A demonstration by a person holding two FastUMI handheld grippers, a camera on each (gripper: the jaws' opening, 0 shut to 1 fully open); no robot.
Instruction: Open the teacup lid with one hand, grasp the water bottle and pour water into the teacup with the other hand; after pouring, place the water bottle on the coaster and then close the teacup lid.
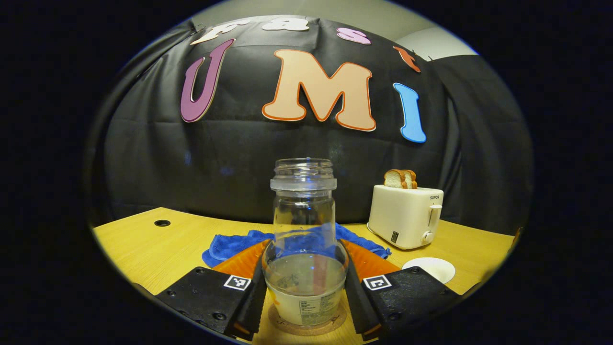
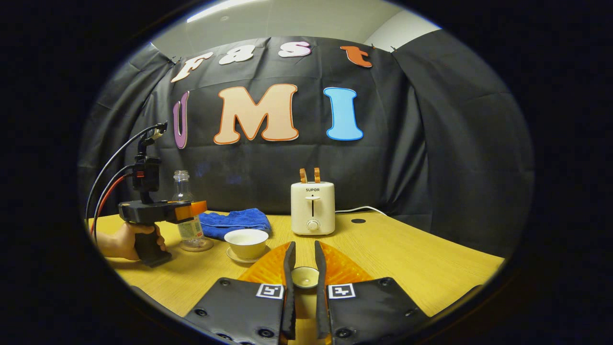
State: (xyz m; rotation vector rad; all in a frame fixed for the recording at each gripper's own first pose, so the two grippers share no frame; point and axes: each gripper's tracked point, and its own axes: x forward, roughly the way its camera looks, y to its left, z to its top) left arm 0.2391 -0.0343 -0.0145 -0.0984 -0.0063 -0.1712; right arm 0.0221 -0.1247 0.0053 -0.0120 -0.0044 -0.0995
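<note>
Left gripper (image 1: 305,287) clamped the water bottle (image 1: 304,230) standing on the coaster (image 1: 306,326); right gripper (image 2: 305,261) pinched the teacup lid (image 2: 305,277).

Light: dim, warm, from overhead; ceiling strip light (image 2: 225,9) glows in right gripper view.
Distortion: strong fisheye bending at edges.
Sharpness: centre crisp, rims soft.
Shadows: faint.
</note>
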